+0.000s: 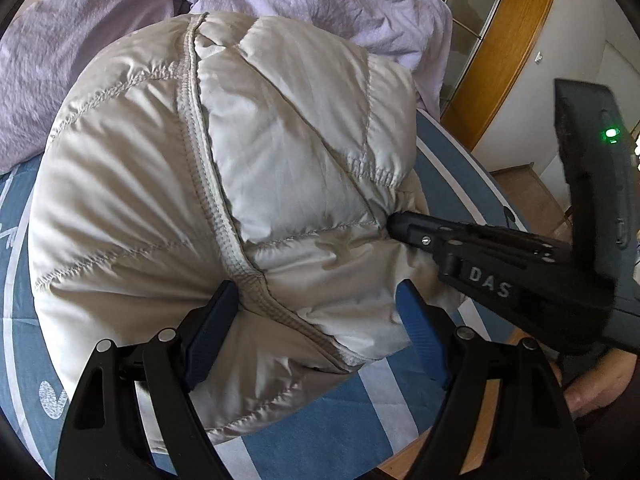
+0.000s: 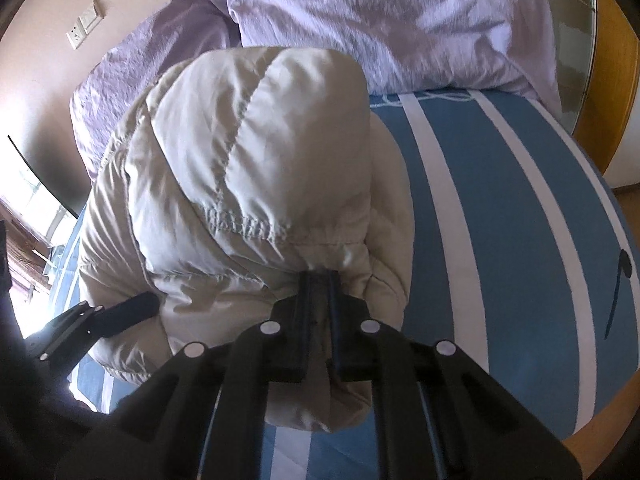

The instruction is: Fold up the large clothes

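Note:
A cream quilted puffer jacket [image 1: 224,184] lies bunched in a thick mound on the blue and white striped bed; it also shows in the right wrist view [image 2: 240,176]. My left gripper [image 1: 316,320] is open, its blue pads [image 1: 208,336] straddling the near edge of the jacket by a ribbed seam. My right gripper [image 2: 320,276] is shut on a fold of the jacket at its near side, and it shows from the side in the left wrist view [image 1: 394,222], pressed into the fabric. The left gripper's finger shows in the right wrist view [image 2: 132,308] at the jacket's left.
A lilac duvet [image 1: 320,0] and pillow [image 1: 68,68] lie behind the jacket, also in the right wrist view [image 2: 380,20]. The striped bedsheet [image 2: 500,220] stretches to the right. A wooden framed cabinet [image 1: 496,40] stands past the bed's far right edge.

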`<state>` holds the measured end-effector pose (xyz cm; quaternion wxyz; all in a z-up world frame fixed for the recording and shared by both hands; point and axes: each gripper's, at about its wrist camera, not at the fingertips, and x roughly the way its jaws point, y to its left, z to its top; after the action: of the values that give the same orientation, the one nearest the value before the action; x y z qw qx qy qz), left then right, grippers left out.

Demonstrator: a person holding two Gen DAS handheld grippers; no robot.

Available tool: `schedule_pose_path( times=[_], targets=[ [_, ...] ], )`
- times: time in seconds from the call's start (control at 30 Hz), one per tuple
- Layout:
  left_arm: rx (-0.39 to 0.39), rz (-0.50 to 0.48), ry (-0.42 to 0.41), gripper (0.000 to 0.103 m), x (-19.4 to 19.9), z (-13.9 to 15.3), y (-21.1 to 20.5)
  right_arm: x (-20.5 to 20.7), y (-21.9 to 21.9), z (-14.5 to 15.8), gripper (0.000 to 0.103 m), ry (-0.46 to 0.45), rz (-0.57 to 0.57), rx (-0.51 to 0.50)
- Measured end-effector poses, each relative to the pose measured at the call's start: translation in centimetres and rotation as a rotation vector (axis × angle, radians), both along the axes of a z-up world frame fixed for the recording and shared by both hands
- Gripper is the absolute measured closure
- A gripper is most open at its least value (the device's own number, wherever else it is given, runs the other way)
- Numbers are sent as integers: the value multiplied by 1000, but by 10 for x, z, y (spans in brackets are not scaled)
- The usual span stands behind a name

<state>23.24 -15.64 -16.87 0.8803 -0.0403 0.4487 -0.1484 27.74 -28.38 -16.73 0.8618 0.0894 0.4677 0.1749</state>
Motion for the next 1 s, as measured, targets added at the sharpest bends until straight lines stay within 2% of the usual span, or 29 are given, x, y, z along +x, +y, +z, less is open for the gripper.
schedule_pose_path(
  times=[0.23,0.37,0.6,0.77,1.0],
  targets=[
    [-20,-12,3,23,-5,5,3,6,-7,-18,96,43,-20,62],
    [-35,-12,1,24,-10,10,6,5,-7,-23,96,47,-26,60],
    [-32,23,-48,24,-14,35,18,5,-11,-30,96,56,-52,91],
    [18,68,-133,24,-1,61,35,3,-8,-29,96,50,-64,74],
    [68,172,-143,24,40,69,64,3,-9,-30,96,55,-70,70]
  ],
)
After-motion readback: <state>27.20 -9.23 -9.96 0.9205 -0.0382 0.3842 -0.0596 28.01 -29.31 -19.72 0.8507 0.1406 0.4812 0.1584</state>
